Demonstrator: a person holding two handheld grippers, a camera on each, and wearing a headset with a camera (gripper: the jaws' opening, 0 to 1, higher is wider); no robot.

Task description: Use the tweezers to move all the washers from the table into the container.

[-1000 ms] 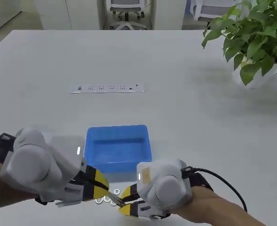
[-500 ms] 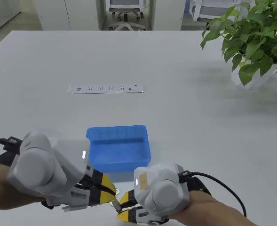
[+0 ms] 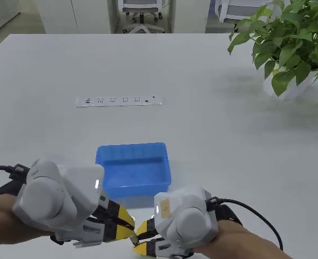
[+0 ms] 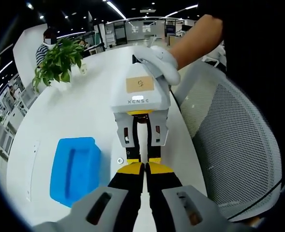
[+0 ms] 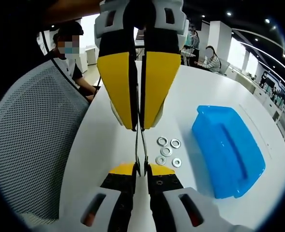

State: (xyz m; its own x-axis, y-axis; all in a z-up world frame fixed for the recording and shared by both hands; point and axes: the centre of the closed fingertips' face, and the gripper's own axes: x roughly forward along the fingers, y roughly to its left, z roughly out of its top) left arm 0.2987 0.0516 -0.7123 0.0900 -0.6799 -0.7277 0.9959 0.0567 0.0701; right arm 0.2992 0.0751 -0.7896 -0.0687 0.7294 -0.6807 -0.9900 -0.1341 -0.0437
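While the two grippers sit nose to nose at the near edge of the table (image 3: 218,135), the tweezers (image 5: 139,145) bridge them. The left gripper (image 5: 138,126) is clamped on one end and the right gripper (image 5: 141,170) is closed on the other. Five washers (image 5: 166,151) lie loose on the table beside the tweezers, just near of the blue container (image 3: 134,189). Power strip (image 3: 118,101) is farther back, plant (image 3: 288,38) far right.
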